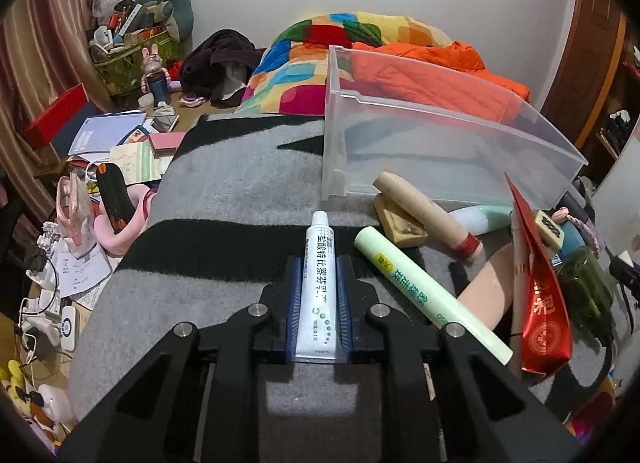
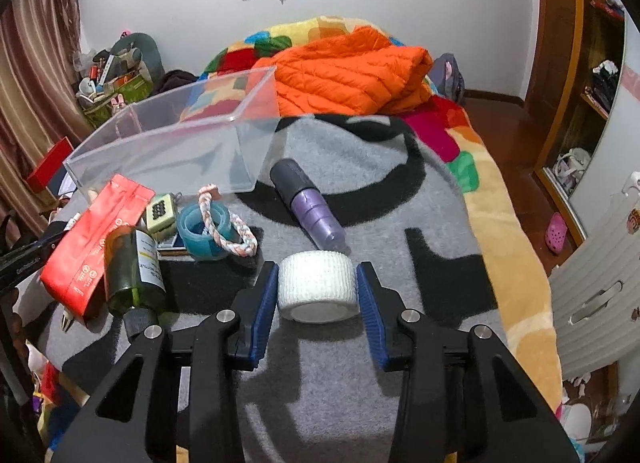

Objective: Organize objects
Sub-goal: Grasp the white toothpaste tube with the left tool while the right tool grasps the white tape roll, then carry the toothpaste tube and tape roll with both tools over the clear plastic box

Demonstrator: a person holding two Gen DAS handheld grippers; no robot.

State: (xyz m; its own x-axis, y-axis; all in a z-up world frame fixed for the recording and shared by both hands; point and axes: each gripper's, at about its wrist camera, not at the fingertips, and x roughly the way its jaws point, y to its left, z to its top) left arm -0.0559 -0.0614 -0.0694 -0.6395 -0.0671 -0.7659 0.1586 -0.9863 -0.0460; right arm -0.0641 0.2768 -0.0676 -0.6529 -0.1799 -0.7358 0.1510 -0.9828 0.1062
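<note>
The step in hand looks like picking things up off the grey and black blanket (image 1: pixel 224 199) so they can go into the clear plastic bin (image 1: pixel 440 143). To do it well, I think each hand should squeeze firmly, lift straight up so nothing nearby gets bumped, and then carry its thing over the bin's low front wall before letting go.

On the left side, the left gripper (image 1: pixel 319 267) is closed on a small white tube (image 1: pixel 318 283). The blue pads (image 1: pixel 294 295) press on both long sides of the tube. The tube lies flat on the blanket, its cap pointing away toward the bin's near left corner. Just beside it on the right lies a pale green tube (image 1: pixel 424 291), slanted and close to the right jaw, so the lift should be careful. A tan stick (image 1: pixel 428 219) and a red packet (image 1: pixel 540 303) lie further right, near the bin's front.

On the right side, the right gripper (image 2: pixel 318 283) has a white roll of tape (image 2: pixel 318 287) between its blue fingers (image 2: pixel 266 303). The left pad touches the roll. The right pad looks just shy of it, so I think the hold is not firm yet and it should close a bit more. The roll sits in the middle of the blanket. A purple bottle (image 2: pixel 312 207) lies just behind it. The bin stands beyond, up and to the left.
</note>
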